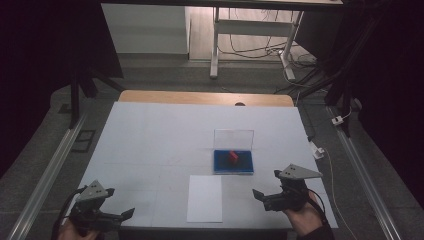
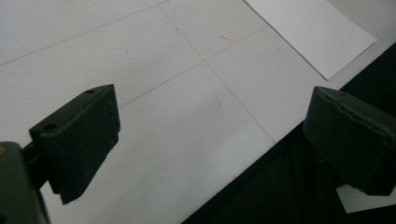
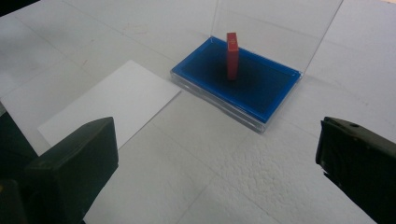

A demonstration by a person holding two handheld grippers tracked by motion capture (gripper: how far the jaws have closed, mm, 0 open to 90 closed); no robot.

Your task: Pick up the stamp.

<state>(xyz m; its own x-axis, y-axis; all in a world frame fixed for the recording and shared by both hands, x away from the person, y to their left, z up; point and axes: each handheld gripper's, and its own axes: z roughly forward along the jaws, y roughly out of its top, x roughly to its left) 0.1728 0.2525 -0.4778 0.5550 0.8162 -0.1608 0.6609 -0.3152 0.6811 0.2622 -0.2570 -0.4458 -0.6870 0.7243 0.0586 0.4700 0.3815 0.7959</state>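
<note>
A person's two hand-held grippers hover at the near edge of a white table [image 1: 150,140], each with its jaws spread wide and nothing between them. One red block [image 3: 232,55] stands upright in the middle of a single blue tray [image 3: 261,93], whose clear lid [image 3: 280,32] is raised upright along the tray's far side; a small pale mark shows on the block's top face, too small to read, and no other writing can be made out. One blank white sheet of paper [image 1: 205,198] lies flat just left of the tray and nearer the person. The right gripper [image 1: 269,186] sits near the tray's near right corner; in the right gripper view the block is ahead of the open jaws and roughly centred between them, well apart from both. The left gripper [image 1: 120,212] rests at the table's near left corner, far from the tray, its jaws straddling the table edge in the left gripper view, with a corner of the paper beyond them.
</note>
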